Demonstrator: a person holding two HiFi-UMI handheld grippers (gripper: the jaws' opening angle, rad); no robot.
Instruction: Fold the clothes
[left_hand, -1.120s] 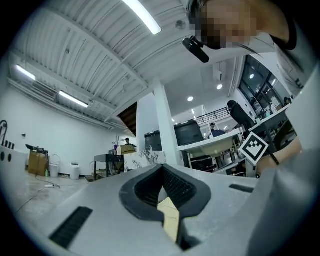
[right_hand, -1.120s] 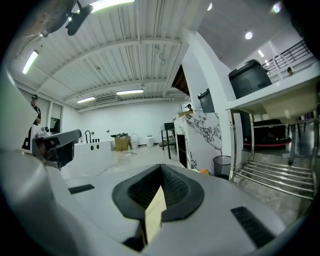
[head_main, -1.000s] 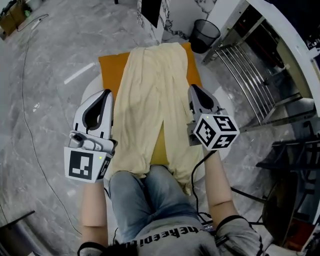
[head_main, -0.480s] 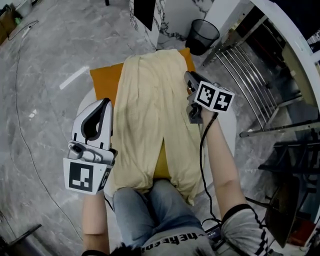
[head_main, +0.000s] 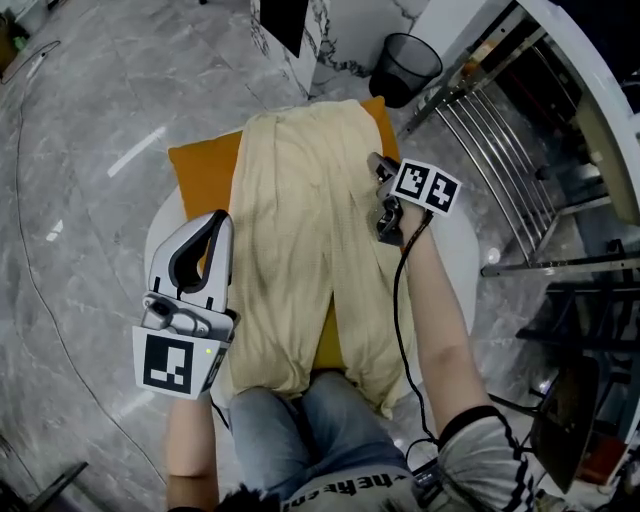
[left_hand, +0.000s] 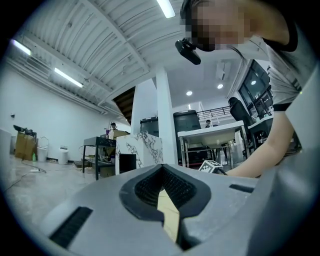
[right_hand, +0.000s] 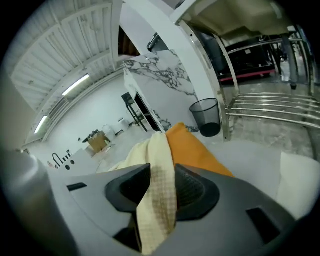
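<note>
**A:** Start close in. What sits nearest the person?

**B:** Their knees in blue jeans (head_main: 300, 420), right at the bench (head_main: 455, 250) edge. The pale yellow garment (head_main: 300, 210) begins just above them and runs away across the bench, on top of an orange cloth (head_main: 205, 170).

**A:** And the left gripper?

**B:** The left gripper (left_hand: 164, 192) is at the garment's near left edge. Its jaws are pressed together, with a thin sliver of the yellow fabric pinched between the pads.

**A:** The right one?

**B:** The right gripper (right_hand: 162, 187) is farther out, on the garment's right edge. Its jaws have just been opening and now stand spread. A fold of the fabric hangs loosely between them, with a gap showing beside it.

**A:** How does the garment itself look?

**B:** It lies long and mostly flat, with soft lengthwise creases. At the near end it splits into two flaps, and orange shows through the slit. Up close the weave has a fine checked texture.

**A:** Beyond it?

**B:** The orange cloth sticks out at the far left and far right. Past the bench a black mesh wastebasket (head_main: 405, 62) stands on the grey marbled floor (head_main: 90, 130).
</note>
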